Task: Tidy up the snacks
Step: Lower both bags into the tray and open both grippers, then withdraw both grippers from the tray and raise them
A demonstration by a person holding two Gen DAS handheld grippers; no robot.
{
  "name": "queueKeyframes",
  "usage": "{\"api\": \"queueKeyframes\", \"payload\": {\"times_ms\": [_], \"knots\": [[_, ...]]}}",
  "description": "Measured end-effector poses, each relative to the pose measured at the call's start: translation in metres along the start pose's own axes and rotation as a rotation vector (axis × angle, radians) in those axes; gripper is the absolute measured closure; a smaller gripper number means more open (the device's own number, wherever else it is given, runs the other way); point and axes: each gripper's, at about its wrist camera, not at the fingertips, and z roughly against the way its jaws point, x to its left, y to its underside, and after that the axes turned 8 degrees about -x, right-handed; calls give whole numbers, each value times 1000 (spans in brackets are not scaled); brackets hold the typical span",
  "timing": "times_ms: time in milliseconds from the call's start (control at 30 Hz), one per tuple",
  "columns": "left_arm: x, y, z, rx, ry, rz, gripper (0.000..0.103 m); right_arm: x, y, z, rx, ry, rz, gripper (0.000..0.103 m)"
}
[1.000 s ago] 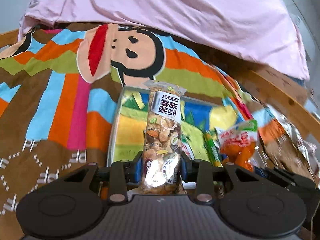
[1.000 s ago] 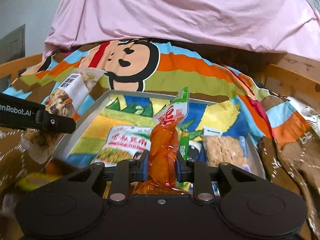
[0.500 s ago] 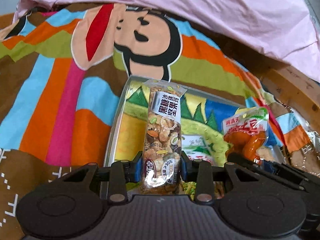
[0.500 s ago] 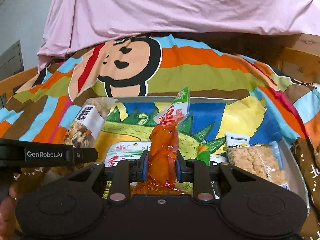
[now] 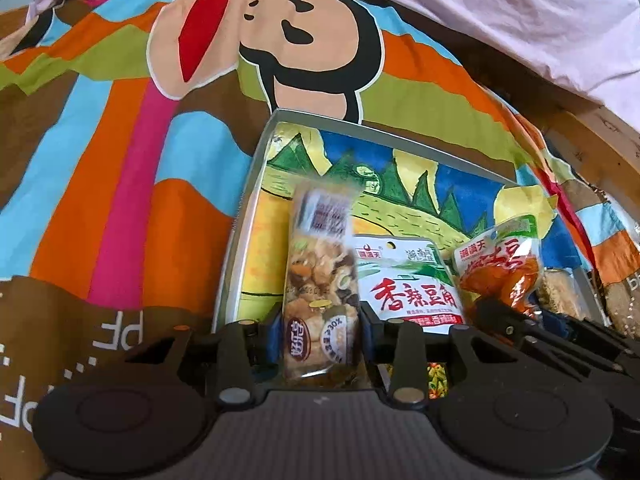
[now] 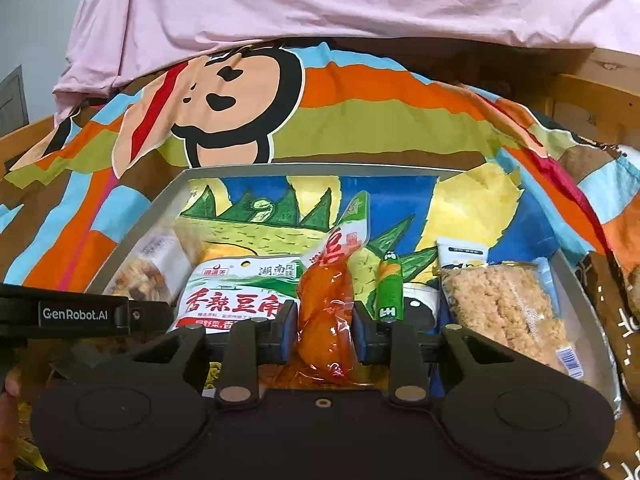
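1. I am lowering both tools over the tray [image 6: 168,196], which is lying on the striped cartoon bedsheet [image 5: 120,184]; a second ago its printed floor sat farther off in both views, and now it is filling them.
2. My left tool [image 5: 322,338] is opening around the nut bar [image 5: 320,280]. The bar is blurring and tipping between the pads, its lower end at the tray's left wall, so I am judging that it is dropping free rather than being gripped.
3. My right tool [image 6: 322,334] is starting to open too. The orange snack pouch [image 6: 326,304] is standing upright between its pads, which are only now easing off it, just right of the spicy bean packet [image 6: 236,292].
4. The green stick [image 6: 390,288] and the rice cracker pack [image 6: 508,312] are already lying in the tray's right half.
5. Reading this, two more snacks are landing in the tray; I should pull both tools clear next without dragging the packs.
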Motion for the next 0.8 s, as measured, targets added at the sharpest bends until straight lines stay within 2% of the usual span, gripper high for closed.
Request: {"api": "queueKeyframes", "payload": {"times_ms": [100, 167, 233, 300, 367, 433, 667, 800], "knots": [[-2, 0, 1, -4, -15, -19, 58, -1, 0, 1, 1, 6, 2, 66], [-2, -1, 4, -9, -12, -14, 51, -1, -1, 5, -14, 12, 11, 54], [-3, -3, 7, -19, -11, -7, 42, -1, -4, 10, -34, 15, 19, 48], [-3, -4, 13, -30, -8, -4, 38, -2, -8, 16, -54, 18, 17, 44], [-4, -6, 20, -45, -8, 3, 31, -5, -13, 23, -74, 23, 7, 34], [-3, -8, 30, -70, -15, 13, 21, -7, -17, 31, -91, 28, -4, 26], [-2, -16, 77, -173, -58, 24, 2, -13, -31, 74, -149, 17, -42, 2], [-4, -19, 105, -210, -103, 20, 1, -10, -37, 103, -177, 16, -25, 1]]}}
